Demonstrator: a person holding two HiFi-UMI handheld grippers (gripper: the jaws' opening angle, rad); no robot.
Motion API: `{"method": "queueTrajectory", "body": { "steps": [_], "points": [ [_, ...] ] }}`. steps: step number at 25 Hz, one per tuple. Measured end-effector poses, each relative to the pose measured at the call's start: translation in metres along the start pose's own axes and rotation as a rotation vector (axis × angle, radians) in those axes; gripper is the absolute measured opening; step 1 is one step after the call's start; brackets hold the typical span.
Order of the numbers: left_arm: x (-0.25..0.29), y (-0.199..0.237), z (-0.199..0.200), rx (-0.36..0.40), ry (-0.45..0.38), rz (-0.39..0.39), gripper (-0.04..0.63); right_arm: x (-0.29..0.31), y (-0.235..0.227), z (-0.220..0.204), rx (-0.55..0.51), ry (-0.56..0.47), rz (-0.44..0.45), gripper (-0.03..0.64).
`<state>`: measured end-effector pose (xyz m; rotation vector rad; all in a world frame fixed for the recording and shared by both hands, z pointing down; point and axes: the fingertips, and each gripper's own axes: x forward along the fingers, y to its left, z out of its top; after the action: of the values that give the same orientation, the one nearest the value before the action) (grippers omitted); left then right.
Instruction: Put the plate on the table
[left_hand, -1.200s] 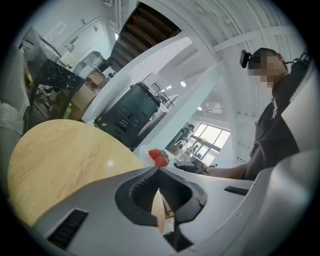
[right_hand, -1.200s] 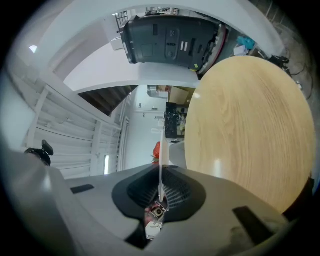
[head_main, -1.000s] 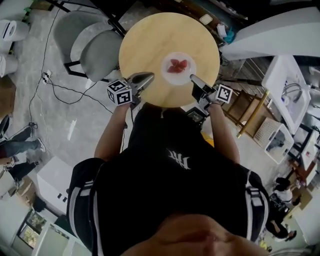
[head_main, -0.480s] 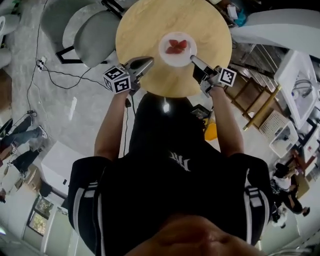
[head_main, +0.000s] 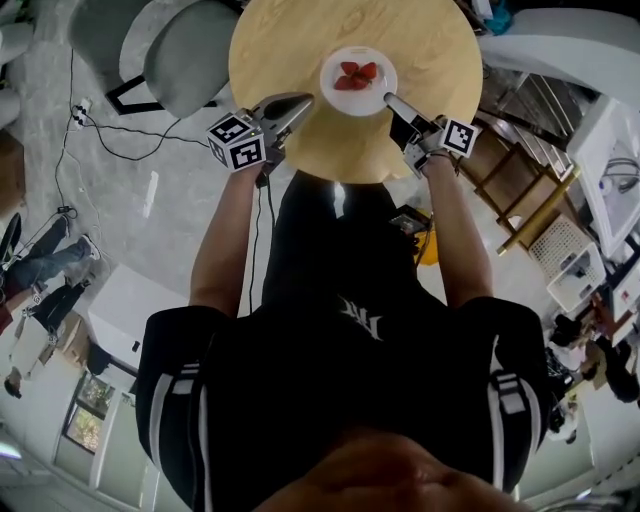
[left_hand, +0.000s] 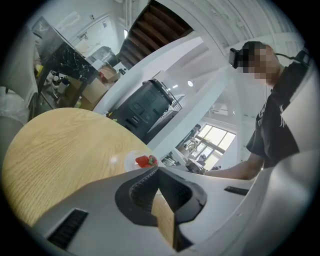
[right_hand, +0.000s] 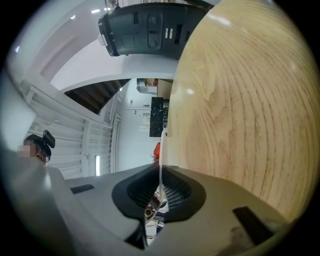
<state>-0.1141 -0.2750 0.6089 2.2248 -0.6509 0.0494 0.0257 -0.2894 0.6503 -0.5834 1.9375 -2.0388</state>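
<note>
A clear plate (head_main: 357, 78) with red strawberries (head_main: 356, 75) sits near the middle of the round wooden table (head_main: 290, 50). My right gripper (head_main: 388, 98) is shut on the plate's near right rim. In the right gripper view the thin rim (right_hand: 161, 150) runs edge-on between the pads, close against the wood (right_hand: 240, 100); I cannot tell whether it rests on it. My left gripper (head_main: 306, 98) hovers over the table's near left part, shut and empty, apart from the plate. In the left gripper view the plate (left_hand: 134, 161) and strawberries (left_hand: 146, 161) lie just beyond the closed tips (left_hand: 156, 170).
Two grey chairs (head_main: 190, 50) stand left of the table, with a cable (head_main: 100, 130) on the floor beside them. Wooden furniture (head_main: 530, 190) and a white counter (head_main: 560, 40) are at the right. A dark machine (left_hand: 145, 110) stands behind the table.
Both grippers have sunk toward the table top, the right one taking the plate down with it. The head camera has shifted, so the table sits higher in the picture.
</note>
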Motion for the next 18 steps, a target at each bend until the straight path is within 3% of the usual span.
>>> {"method": "queueTrajectory", "body": {
  "steps": [18],
  "points": [
    [0.007, 0.007, -0.015, -0.012, 0.005, 0.007, 0.002, 0.004, -0.026, -0.002, 0.005, 0.015, -0.063, 0.018]
  ]
}}
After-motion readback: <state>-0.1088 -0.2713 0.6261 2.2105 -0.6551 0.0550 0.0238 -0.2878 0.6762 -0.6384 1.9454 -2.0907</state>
